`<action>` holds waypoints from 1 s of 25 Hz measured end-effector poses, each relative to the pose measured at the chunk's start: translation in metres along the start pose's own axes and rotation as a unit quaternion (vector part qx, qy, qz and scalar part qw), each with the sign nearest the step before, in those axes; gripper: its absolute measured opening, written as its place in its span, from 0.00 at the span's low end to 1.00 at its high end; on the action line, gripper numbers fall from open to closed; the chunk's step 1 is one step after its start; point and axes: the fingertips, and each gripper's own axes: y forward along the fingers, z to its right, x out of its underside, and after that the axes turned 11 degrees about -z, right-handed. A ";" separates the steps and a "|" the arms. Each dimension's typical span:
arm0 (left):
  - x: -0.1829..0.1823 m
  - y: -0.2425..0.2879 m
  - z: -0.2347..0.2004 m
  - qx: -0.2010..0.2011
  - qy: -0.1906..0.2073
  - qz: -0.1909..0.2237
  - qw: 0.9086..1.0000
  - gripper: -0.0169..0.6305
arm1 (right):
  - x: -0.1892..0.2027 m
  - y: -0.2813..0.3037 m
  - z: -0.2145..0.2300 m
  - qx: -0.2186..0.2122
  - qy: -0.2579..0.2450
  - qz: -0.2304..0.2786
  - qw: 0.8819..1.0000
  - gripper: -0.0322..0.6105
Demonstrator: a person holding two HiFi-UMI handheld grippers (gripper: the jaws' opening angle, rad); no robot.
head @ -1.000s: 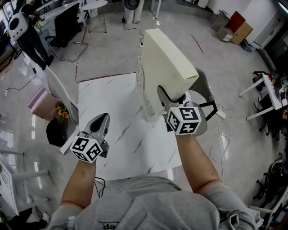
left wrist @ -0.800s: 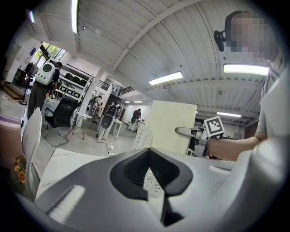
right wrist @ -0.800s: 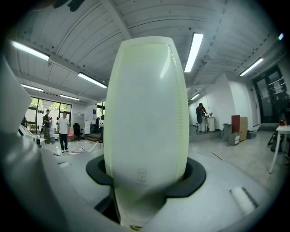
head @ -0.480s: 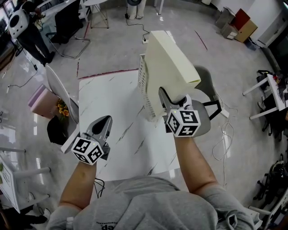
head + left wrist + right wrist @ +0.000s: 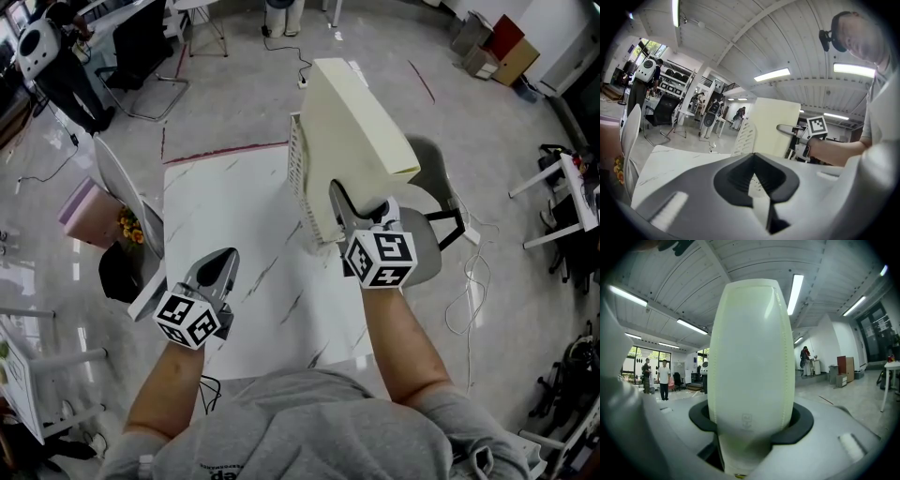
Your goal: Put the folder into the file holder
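Observation:
A thick cream folder [image 5: 352, 131] stands tilted in the air, its lower corner over the white slatted file holder [image 5: 295, 178] on the marble table [image 5: 225, 206]. My right gripper [image 5: 361, 208] is shut on the folder's near lower edge. In the right gripper view the folder's spine [image 5: 750, 357] fills the space between the jaws. My left gripper [image 5: 223, 258] hovers over the table's left front, shut and with nothing in it. From the left gripper view, the folder [image 5: 776, 126], the holder [image 5: 744, 138] and the right gripper [image 5: 787, 129] stand ahead to the right.
A white-backed chair [image 5: 117, 187] and a pink box with flowers [image 5: 84, 216] stand at the table's left. A grey chair [image 5: 431, 220] is at the right, with cables on the floor. A person [image 5: 56, 66] stands far back left.
Little differs. My left gripper has drifted slightly to the right. The right gripper keeps the folder in nearly the same spot over the holder.

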 end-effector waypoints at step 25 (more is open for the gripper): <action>0.010 0.007 -0.016 -0.002 -0.010 -0.007 1.000 0.12 | 0.090 0.034 -0.015 0.022 -0.062 -0.060 0.996 0.48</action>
